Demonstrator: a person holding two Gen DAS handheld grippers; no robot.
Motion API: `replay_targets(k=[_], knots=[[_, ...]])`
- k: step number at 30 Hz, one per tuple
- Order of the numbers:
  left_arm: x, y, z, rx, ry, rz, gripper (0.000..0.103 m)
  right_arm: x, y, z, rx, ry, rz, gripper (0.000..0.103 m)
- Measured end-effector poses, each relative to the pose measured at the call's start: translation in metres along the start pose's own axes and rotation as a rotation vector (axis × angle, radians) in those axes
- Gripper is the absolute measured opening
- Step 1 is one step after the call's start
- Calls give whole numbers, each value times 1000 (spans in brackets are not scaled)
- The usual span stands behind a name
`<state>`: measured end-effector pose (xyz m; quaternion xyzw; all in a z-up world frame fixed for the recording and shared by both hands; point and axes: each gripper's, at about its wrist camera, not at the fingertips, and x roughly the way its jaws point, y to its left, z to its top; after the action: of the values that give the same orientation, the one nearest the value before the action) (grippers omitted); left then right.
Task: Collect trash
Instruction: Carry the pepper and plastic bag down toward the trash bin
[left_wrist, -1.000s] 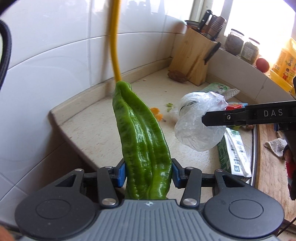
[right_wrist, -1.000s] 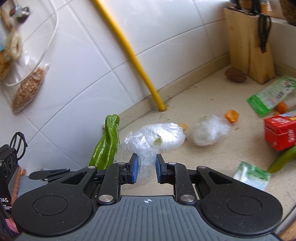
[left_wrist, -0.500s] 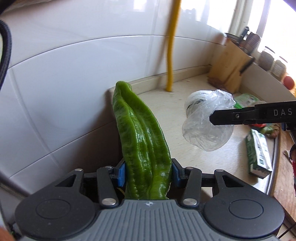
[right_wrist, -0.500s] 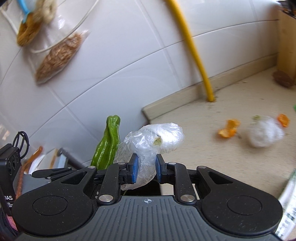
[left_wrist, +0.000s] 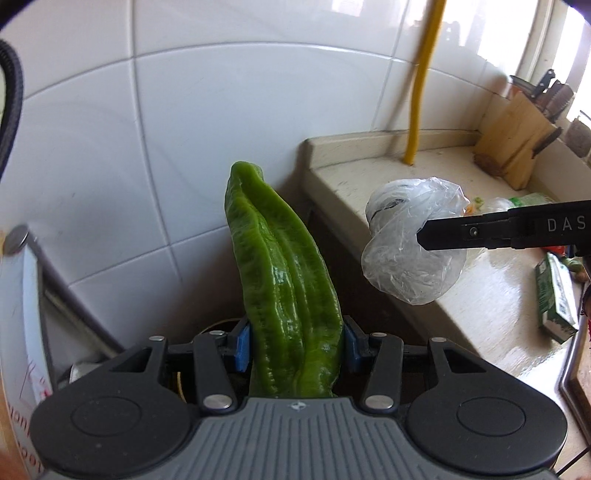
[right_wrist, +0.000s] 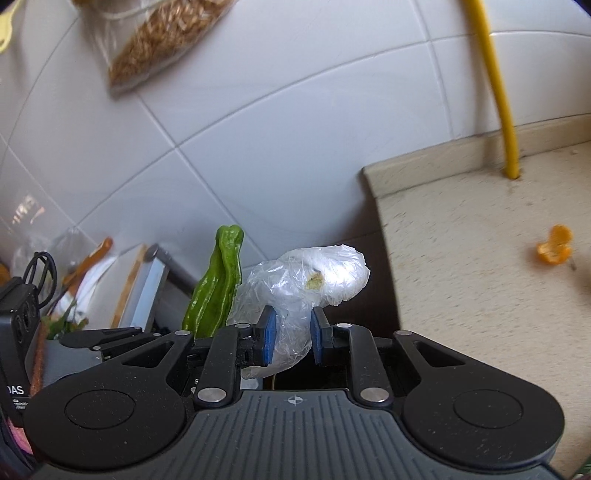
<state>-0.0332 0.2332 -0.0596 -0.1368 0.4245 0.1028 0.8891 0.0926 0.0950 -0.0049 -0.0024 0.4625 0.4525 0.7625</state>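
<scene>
The left tool (left_wrist: 295, 347) is clamped on a long green pepper (left_wrist: 284, 291), its blue pads (left_wrist: 242, 345) pressing both sides near the stem end, tip pointing up toward the white tiled wall (left_wrist: 147, 129). The right tool (right_wrist: 291, 338) pinches a crumpled clear plastic bag (right_wrist: 310, 284) at a narrow gap; something pale sits inside, perhaps food scrap. Both are held in the air just off the table (right_wrist: 480, 277) edge, where an orange peel (right_wrist: 554, 245) lies near a yellow pipe (right_wrist: 495, 88)

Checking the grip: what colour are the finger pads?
Blue pads, clearest in the right wrist view.
</scene>
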Motion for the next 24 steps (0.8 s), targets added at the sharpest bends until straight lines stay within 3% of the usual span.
replay_targets(k=[12, 24], knots=[[17, 32, -24, -74, 90, 48, 43, 50, 8, -10, -15, 114, -4, 26], [56, 41, -30, -102, 197, 54, 43, 102, 1, -20, 1, 229, -27, 27]])
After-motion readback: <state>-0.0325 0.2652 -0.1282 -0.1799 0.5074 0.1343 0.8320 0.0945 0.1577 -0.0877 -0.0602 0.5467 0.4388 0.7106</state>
